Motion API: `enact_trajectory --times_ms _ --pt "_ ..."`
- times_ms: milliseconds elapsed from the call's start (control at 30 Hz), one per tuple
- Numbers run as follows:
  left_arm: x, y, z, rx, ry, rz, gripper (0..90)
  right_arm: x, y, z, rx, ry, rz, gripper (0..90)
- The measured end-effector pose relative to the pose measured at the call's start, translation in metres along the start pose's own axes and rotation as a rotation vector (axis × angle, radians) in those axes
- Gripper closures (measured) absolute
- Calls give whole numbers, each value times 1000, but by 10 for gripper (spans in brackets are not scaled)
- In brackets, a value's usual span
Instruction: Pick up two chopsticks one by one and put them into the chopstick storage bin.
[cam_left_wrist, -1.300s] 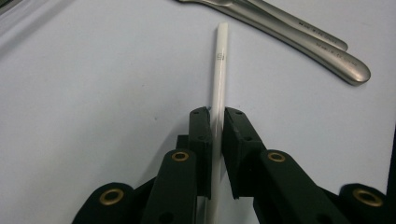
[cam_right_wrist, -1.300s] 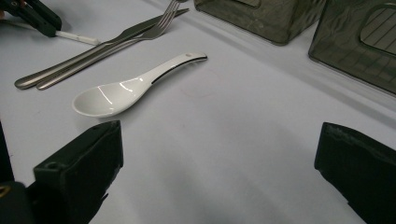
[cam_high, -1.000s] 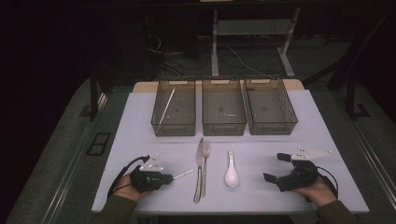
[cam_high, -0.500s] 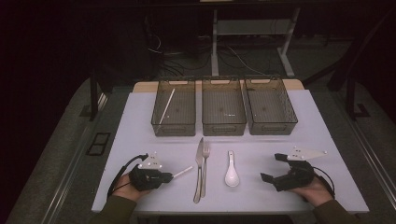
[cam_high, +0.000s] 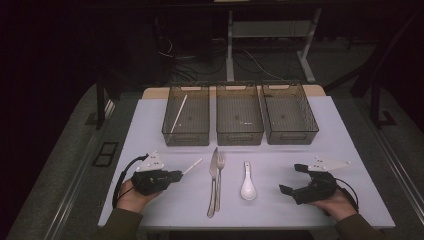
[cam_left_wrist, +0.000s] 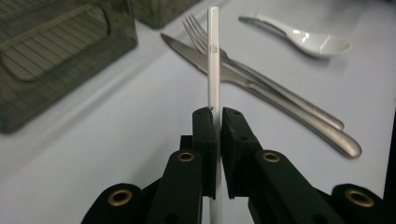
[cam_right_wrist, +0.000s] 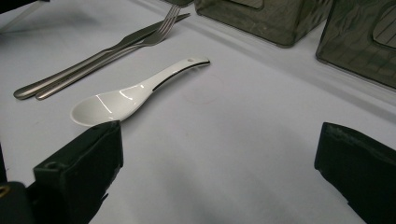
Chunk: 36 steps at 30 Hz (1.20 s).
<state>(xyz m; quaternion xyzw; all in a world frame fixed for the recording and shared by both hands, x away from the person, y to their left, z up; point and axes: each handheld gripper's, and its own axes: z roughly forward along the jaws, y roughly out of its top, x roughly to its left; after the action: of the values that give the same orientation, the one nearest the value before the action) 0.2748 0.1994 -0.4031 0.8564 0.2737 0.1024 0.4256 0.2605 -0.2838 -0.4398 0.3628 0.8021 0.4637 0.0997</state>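
My left gripper (cam_high: 179, 175) is at the table's front left, shut on a white chopstick (cam_high: 192, 166) that sticks out toward the cutlery. In the left gripper view the chopstick (cam_left_wrist: 213, 56) stands pinched between the two black jaws of my left gripper (cam_left_wrist: 218, 114) and is lifted off the table. A knife (cam_high: 213, 180) and a fork (cam_high: 219, 172) lie side by side at centre front, with a white ceramic spoon (cam_high: 248, 182) to their right. My right gripper (cam_high: 291, 178) rests at the front right, open and holding nothing. In the right gripper view the spoon (cam_right_wrist: 135, 93) lies just beyond my right gripper (cam_right_wrist: 219, 135).
Three dark mesh bins stand in a row at the back: the left bin (cam_high: 197, 137) holds another white chopstick (cam_high: 178, 114), while the middle bin (cam_high: 239, 137) and the right bin (cam_high: 292, 137) look bare inside. The white table (cam_high: 350, 150) ends close behind my hands.
My left gripper has risen a little with the chopstick held in it. The right gripper has stayed where it was.
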Motion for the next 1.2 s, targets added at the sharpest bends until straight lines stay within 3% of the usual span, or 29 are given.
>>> enact_trajectory --times_ms 333,500,967,1200 --pt "15 29 -13 -120 48 -12 840 -1 0 -1 -5 2 9 13" --pt "23 45 -13 -158 70 -13 840 -1 0 -1 -7 2 12 13" --pt "50 110 -16 -185 108 1 840 -2 1 -2 -14 3 16 13" --pt "69 148 -15 -168 143 30 840 -1 1 -3 -16 7 19 13"
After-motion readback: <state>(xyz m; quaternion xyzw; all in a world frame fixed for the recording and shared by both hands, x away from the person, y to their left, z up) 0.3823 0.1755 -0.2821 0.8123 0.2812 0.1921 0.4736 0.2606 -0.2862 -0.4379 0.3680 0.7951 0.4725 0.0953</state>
